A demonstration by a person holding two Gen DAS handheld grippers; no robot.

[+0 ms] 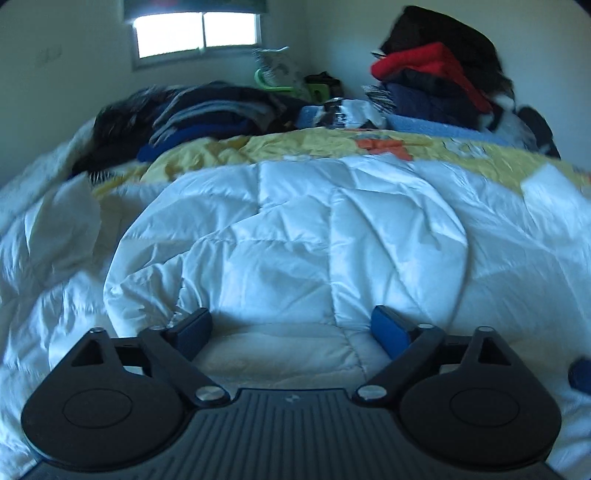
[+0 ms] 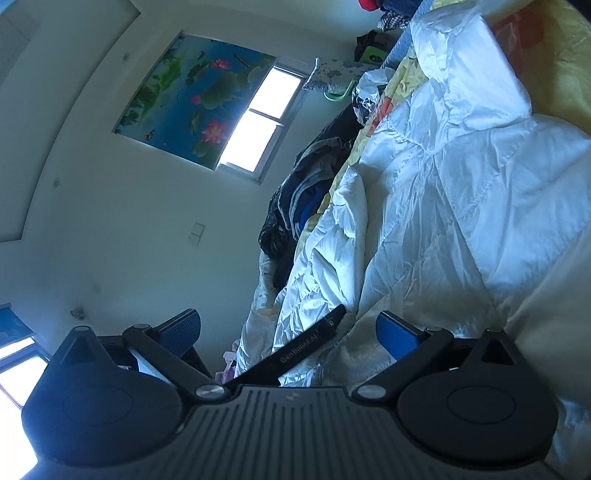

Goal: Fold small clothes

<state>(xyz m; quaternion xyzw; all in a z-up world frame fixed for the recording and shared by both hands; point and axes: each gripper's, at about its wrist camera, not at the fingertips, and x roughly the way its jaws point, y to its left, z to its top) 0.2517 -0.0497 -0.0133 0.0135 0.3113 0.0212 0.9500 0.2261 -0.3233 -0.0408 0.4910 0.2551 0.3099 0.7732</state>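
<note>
Left wrist view
Left hand-held gripper [image 1: 291, 332]: at 6 o'clock, jaws spread wide, nothing between the blue pads [image 1: 388, 330], only bedding below.
White quilt [image 1: 295, 229]: fills the centre and the 9 o'clock side, puffy and creased, spread over the bed.
Yellow sheet [image 1: 229, 149]: a band across the picture above the quilt, toward 12 o'clock, with an orange print.
Dark clothes pile [image 1: 207, 110]: at 11 o'clock, on the far part of the bed, greys and blues heaped loosely, well apart from the gripper.
Stacked clothes [image 1: 436, 70]: at 1 o'clock, a red piece among black and navy ones, resting on a light blue layer.
Window [image 1: 197, 35]: at 12 o'clock, bright, on the far wall.

Right wrist view
Right hand-held gripper [image 2: 288, 332]: at 6 o'clock, jaws wide apart, gripping nothing; view rolled, bed running up the 3 o'clock side.
Black bar [image 2: 306, 350]: crosses between the jaws, printed lettering, touching neither pad as far as can be seen.
White quilt [image 2: 443, 184]: from 5 o'clock up to 1 o'clock.
Dark clothes pile [image 2: 295, 199]: near the centre, at the quilt's far edge.
Flower poster [image 2: 188, 96]: at 11 o'clock, beside the window [image 2: 258, 122].
</note>
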